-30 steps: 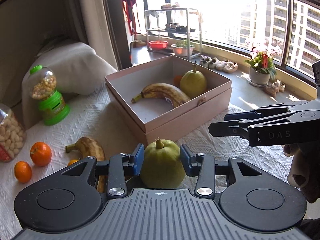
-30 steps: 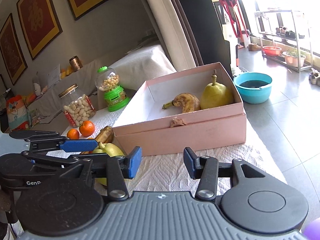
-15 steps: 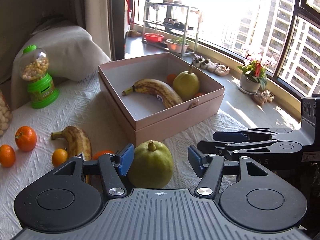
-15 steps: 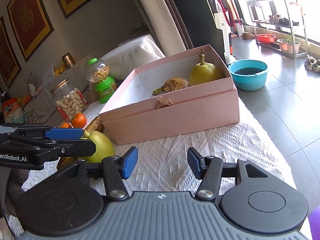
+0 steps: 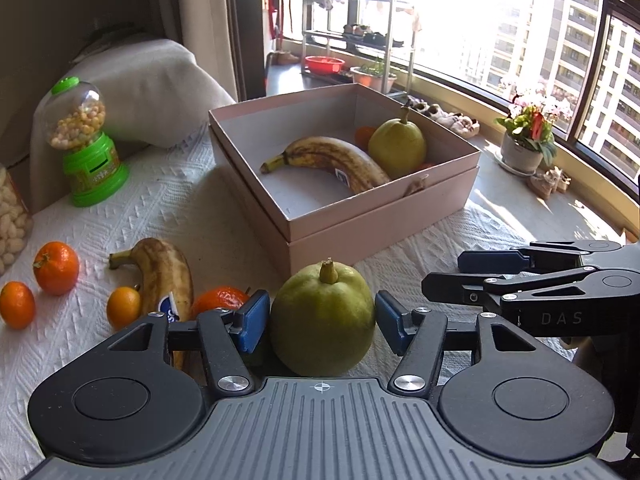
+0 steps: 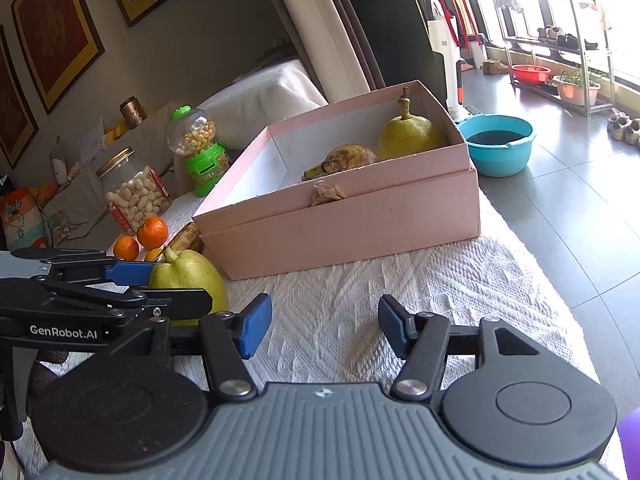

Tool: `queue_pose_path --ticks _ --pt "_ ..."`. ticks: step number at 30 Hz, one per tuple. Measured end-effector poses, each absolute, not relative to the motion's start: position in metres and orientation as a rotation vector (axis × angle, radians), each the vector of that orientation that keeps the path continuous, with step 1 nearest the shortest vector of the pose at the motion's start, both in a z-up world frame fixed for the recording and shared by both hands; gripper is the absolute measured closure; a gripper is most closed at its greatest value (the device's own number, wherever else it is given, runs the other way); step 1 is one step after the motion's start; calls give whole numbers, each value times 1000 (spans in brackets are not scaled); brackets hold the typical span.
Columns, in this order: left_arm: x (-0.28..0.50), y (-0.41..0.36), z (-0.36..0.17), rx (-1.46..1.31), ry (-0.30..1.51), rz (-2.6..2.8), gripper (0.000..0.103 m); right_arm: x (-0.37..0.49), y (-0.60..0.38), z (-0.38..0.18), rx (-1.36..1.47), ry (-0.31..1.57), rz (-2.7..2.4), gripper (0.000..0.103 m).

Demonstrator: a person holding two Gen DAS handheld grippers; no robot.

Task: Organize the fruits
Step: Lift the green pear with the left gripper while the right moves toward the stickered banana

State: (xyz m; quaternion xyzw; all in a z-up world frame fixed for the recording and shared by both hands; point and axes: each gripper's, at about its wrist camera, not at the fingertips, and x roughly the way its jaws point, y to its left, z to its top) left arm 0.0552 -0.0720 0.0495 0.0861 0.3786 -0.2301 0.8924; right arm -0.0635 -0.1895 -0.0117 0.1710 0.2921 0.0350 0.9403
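A green pear stands on the white cloth between the open fingers of my left gripper; small gaps show on both sides. It also shows in the right wrist view. The pink box behind it holds a banana, a yellow pear and an orange. On the cloth at left lie a second banana and several oranges. My right gripper is open and empty over the cloth in front of the box.
A green candy dispenser and a jar of peanuts stand at the back left. A blue basin is on the floor beyond the table's right edge. A shoe rack stands by the window.
My left gripper has opened from around the green pear, which now rests on the cloth. My right gripper has shifted slightly and stays open.
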Motion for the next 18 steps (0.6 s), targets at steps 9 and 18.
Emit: queue_pose_path --ticks 9,18 --pt "60 -76 48 177 784 -465 40 -64 -189 -12 346 596 69 42" --pt "55 -82 41 251 732 -468 39 -64 -190 -12 345 596 69 41"
